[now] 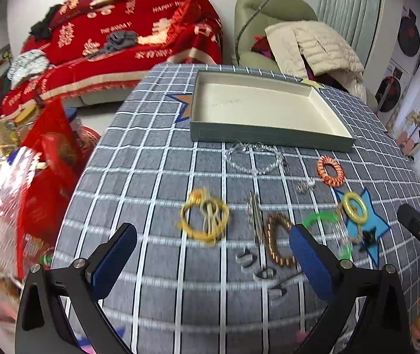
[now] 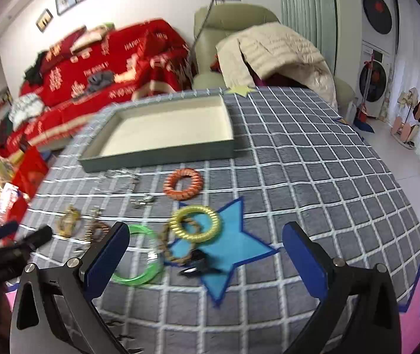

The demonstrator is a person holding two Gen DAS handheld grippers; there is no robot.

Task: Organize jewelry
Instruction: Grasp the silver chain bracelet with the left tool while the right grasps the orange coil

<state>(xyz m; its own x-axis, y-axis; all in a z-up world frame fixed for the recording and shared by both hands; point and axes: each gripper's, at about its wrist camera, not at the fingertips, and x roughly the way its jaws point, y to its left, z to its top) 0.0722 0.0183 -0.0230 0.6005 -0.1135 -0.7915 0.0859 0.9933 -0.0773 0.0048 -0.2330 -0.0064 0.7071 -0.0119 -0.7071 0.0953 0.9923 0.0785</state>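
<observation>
Left wrist view, our left gripper (image 1: pixel 213 261) wide open, empty, right gripper (image 2: pixel 205 255) likewise, bracelets near the tray (image 1: pixel 269 135).

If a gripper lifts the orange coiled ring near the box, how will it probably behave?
The orange coiled ring looks like a spiral coil, so it probably squashes and stretches under the jaws. It seems light. Lying flat on the checked cloth, it should not roll.

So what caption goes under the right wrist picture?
Open right gripper above yellow ring, green bangle and orange ring; empty tray behind.
</observation>
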